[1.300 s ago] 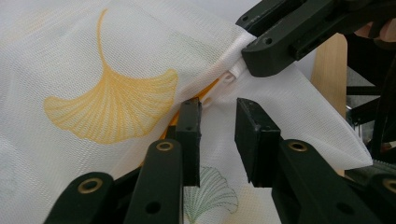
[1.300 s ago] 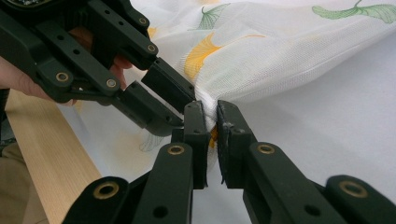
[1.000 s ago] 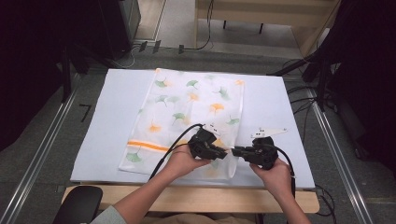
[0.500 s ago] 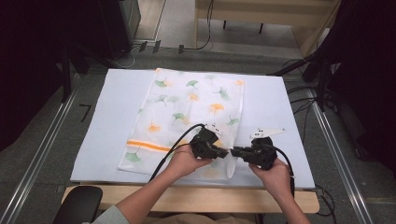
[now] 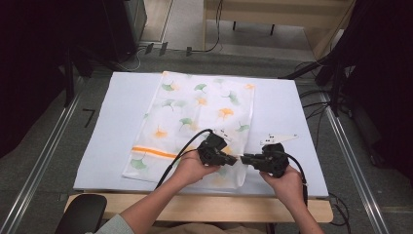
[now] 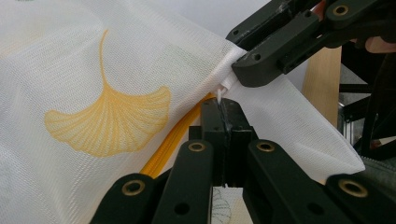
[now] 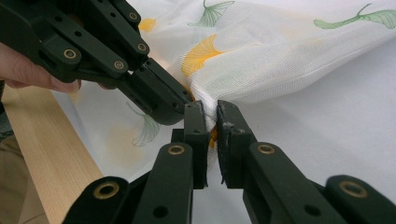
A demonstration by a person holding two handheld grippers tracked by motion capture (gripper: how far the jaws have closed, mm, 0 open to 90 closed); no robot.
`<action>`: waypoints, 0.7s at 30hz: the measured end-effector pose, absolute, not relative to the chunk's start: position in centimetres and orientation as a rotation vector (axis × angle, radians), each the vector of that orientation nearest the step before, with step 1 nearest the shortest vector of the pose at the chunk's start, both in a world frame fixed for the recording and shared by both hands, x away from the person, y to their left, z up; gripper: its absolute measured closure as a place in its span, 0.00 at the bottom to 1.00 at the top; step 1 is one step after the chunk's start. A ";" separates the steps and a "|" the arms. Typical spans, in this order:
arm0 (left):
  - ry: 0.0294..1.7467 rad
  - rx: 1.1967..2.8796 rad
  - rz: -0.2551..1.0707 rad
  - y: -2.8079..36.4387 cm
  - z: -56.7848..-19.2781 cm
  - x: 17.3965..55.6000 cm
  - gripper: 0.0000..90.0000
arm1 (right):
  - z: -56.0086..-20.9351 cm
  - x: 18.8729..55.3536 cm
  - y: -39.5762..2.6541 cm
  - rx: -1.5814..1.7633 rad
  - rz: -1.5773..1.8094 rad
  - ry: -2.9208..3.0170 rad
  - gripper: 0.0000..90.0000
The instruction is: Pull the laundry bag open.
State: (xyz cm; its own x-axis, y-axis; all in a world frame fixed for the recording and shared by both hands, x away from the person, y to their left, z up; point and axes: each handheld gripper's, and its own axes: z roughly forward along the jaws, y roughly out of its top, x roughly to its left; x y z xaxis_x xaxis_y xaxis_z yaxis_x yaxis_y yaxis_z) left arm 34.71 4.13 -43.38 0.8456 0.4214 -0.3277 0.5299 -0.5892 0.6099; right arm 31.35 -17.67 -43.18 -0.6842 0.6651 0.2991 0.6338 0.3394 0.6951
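Two tongs meet tip to tip at lower centre of the high view, over the near right corner of the mesh bag (image 5: pixel 195 114) on the white worktop (image 5: pixel 112 122). Left tongs (image 5: pixel 234 161) have just closed, pinching the white zip pull (image 6: pixel 227 84). Right tongs (image 5: pixel 245 158) are clamped on the bag's bunched corner, lifting it.

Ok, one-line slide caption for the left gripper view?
Left hand-held gripper shut on the white zipper pull of a ginkgo-print mesh bag, right hand-held gripper pinching the corner.
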 end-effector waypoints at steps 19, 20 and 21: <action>0.716 2.318 -0.190 4.5 -43.3 35.0 1.00 | -43.2 31.2 -17.5 1.221 1.279 2.545 0.95; 0.715 2.327 -0.196 4.6 -43.3 35.0 1.00 | -43.2 31.2 -17.5 1.223 1.274 2.548 0.95; 0.716 2.330 -0.189 4.5 -43.3 35.0 1.00 | -43.2 31.2 -17.4 1.219 1.269 2.553 0.95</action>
